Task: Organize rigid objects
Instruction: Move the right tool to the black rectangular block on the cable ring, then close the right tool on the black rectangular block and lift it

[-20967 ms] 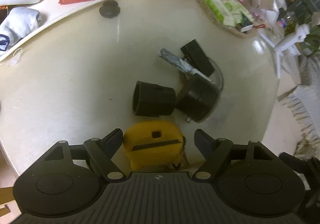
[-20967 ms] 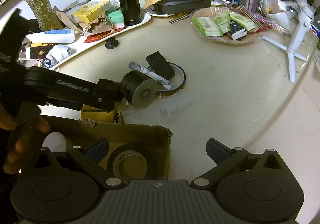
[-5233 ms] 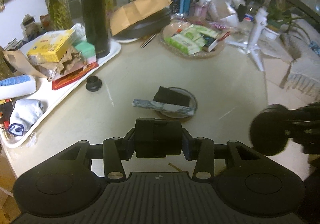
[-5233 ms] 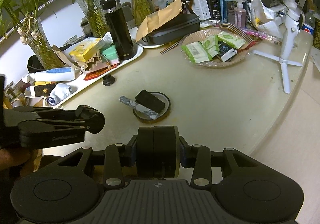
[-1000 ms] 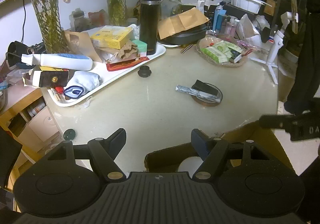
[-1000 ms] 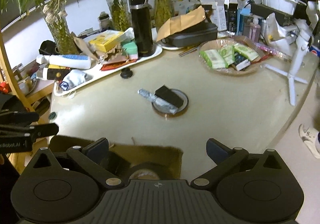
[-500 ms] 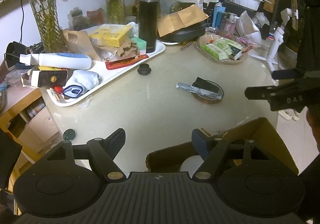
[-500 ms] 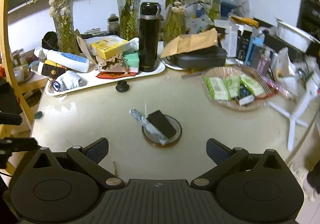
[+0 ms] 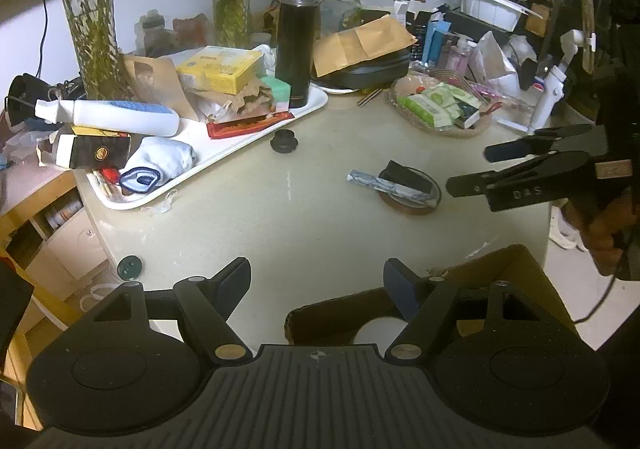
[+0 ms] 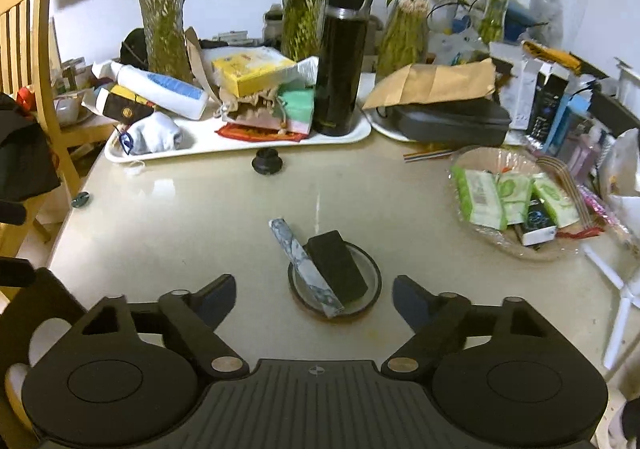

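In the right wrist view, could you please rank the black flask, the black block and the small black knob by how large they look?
1. black flask
2. black block, though nearer the camera
3. small black knob

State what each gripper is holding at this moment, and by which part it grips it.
Nothing is held. The left gripper is open with only table and the cardboard box edge beyond it. The right gripper, whose jaws have just been closing, is also empty.

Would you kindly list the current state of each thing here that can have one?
Left gripper: open, empty.
Right gripper: open, empty, jaws just been closing.
Black block: lying on the round coaster.
Marbled bar: lying across the coaster.
Black flask: upright, capped.
Cardboard box: open.
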{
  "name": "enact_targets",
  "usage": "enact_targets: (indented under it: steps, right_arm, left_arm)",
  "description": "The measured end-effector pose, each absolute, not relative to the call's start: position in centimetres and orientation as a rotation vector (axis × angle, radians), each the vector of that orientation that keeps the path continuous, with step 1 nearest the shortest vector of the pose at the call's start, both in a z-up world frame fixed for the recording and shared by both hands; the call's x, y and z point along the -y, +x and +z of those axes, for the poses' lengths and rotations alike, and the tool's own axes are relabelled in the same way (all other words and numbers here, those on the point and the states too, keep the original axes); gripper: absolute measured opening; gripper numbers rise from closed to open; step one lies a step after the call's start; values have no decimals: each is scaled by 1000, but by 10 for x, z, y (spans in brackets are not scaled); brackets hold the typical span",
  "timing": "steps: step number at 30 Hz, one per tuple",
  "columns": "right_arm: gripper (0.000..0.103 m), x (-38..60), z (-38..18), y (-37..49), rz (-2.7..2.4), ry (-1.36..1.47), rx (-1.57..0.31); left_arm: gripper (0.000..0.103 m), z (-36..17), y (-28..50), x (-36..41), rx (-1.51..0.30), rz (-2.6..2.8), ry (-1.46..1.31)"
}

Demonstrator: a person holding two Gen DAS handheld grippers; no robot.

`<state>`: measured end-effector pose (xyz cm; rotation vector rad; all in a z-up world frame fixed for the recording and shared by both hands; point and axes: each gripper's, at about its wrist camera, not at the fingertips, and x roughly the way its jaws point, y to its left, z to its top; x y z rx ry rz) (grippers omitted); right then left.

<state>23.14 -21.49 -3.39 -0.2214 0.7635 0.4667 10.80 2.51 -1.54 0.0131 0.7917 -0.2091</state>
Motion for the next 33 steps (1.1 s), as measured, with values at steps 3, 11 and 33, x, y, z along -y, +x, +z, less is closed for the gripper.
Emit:
enact_targets:
  steps: [3, 11, 33]
  right_arm:
    - [70, 216, -42, 242, 483, -214, -786]
    - [52, 217, -62, 271, 491, -209, -830]
    - [37, 202, -99, 323, 515, -245, -885]
  left_arm:
    - [73, -16, 109, -26, -794, -212, 3]
    - [73, -19, 110, -24, -798, -220, 13]
    - [73, -22, 114, -26, -815, -214, -4]
